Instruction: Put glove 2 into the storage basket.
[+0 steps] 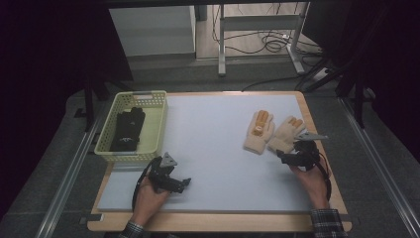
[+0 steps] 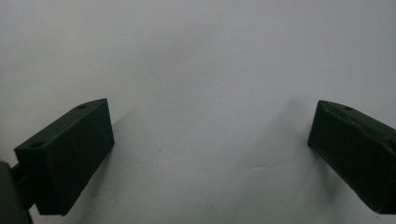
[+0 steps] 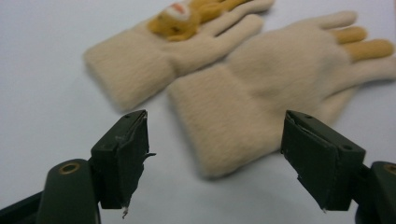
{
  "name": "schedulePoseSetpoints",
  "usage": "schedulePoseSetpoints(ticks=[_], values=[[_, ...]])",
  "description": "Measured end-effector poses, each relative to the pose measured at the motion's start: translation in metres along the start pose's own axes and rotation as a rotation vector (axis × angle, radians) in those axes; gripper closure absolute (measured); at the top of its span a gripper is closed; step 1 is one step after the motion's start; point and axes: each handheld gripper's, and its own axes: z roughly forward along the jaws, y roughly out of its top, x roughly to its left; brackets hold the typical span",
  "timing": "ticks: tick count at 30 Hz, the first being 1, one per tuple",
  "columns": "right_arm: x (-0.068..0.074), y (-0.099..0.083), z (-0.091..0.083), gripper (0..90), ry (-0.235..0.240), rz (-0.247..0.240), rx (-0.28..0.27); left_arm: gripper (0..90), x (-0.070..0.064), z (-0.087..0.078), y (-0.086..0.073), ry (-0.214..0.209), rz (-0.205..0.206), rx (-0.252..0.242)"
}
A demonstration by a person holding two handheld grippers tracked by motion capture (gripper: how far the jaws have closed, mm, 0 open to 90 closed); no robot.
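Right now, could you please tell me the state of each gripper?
Left gripper: open, holding nothing, over the bare mat.
Right gripper: open, holding nothing, jaws either side of the near glove cuff.

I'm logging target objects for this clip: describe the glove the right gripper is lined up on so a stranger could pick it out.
On the white mat, look to the far right side, where two cream knitted gloves lie side by side. The target is the right-hand glove, its cuff just ahead of the open right gripper. Unlike the left glove, it bears no orange animal patch, though two of its fingers are orange.
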Motion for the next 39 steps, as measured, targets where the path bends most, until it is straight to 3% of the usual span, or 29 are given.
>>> schedulePoseSetpoints(ticks=[7,11,18,21,25,28,33,39], values=[[-0.018,0.013,0.013,39.7,-0.049,-0.037,0.008,0.2,0.0,0.0,0.0,0.0,-0.001,0.0],[-0.027,0.02,0.024,39.3,-0.078,-0.029,0.014,0.2,0.0,0.0,0.0,-0.001,-0.001,0.0],[-0.041,0.033,0.044,30.6,-0.091,0.018,-0.001,0.2,0.0,0.0,0.0,-0.001,-0.001,0.0],[-0.045,0.036,0.056,29.0,-0.104,0.017,0.023,0.2,0.0,0.0,0.0,-0.001,-0.001,0.0],[-0.048,0.036,0.07,29.5,-0.08,0.017,0.054,0.2,0.0,0.0,0.0,-0.001,-0.001,0.0],[-0.046,0.032,0.076,41.8,-0.051,0.002,0.064,0.2,0.0,0.0,0.0,-0.001,-0.001,0.0],[-0.044,0.029,0.073,59.3,-0.019,0.023,0.054,0.2,0.0,0.0,0.0,-0.001,0.0,0.0],[-0.043,0.027,0.067,62.4,-0.004,0.025,0.038,0.2,0.0,0.0,0.0,-0.001,-0.001,0.0]])
